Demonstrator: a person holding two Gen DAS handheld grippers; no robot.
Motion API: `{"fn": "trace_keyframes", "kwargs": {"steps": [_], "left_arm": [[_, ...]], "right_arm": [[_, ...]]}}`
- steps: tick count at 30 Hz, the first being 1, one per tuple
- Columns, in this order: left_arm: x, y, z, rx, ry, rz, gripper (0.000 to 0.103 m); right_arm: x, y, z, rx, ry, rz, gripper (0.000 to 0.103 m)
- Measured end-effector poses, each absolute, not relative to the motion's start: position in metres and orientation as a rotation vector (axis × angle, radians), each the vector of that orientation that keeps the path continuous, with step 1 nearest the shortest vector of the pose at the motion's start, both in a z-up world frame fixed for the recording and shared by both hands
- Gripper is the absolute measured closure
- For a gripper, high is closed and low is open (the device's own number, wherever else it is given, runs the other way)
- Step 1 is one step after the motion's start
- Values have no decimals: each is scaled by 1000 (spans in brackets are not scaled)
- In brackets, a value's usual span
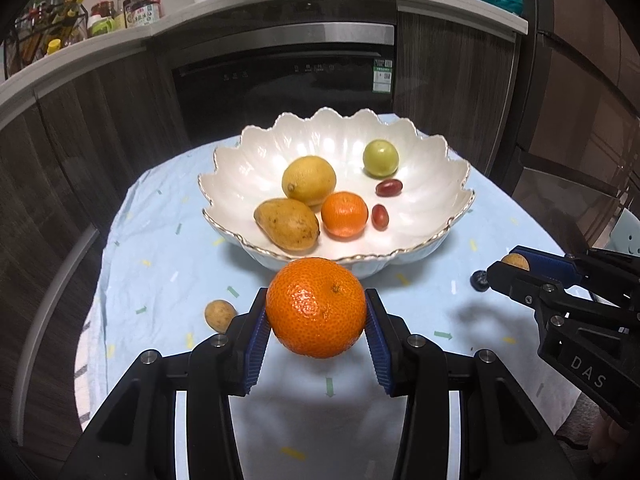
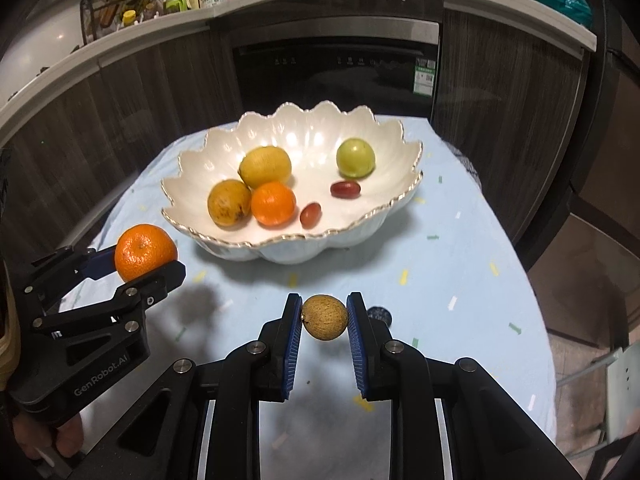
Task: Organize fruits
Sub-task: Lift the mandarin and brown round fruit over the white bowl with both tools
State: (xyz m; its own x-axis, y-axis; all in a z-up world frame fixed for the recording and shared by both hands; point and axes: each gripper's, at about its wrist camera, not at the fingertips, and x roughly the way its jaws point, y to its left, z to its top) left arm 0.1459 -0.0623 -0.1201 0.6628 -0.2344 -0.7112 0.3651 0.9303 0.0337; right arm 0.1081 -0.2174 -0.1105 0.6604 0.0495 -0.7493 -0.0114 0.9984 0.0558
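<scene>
My left gripper is shut on a large orange mandarin, held in the air just in front of the white scalloped bowl. In the right wrist view the same gripper and mandarin hang at the left. My right gripper is shut on a small brown round fruit above the cloth; from the left wrist it shows at the right edge. The bowl holds a lemon, a brownish-yellow fruit, a small mandarin, a green fruit and two red grapes.
A second small brown fruit lies on the light blue tablecloth left of my left gripper. A dark berry sits on the cloth beside my right fingers. Dark cabinets and a built-in appliance stand behind the table, with bottles on the counter.
</scene>
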Motion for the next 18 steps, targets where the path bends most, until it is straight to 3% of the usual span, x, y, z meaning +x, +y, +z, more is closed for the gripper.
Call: {"fn": "trace_keyframes", "kwargs": {"steps": [18], "left_arm": [[154, -66, -81, 178, 733, -321, 59]], "right_arm": [[116, -223, -73, 45, 768, 27, 79]]}}
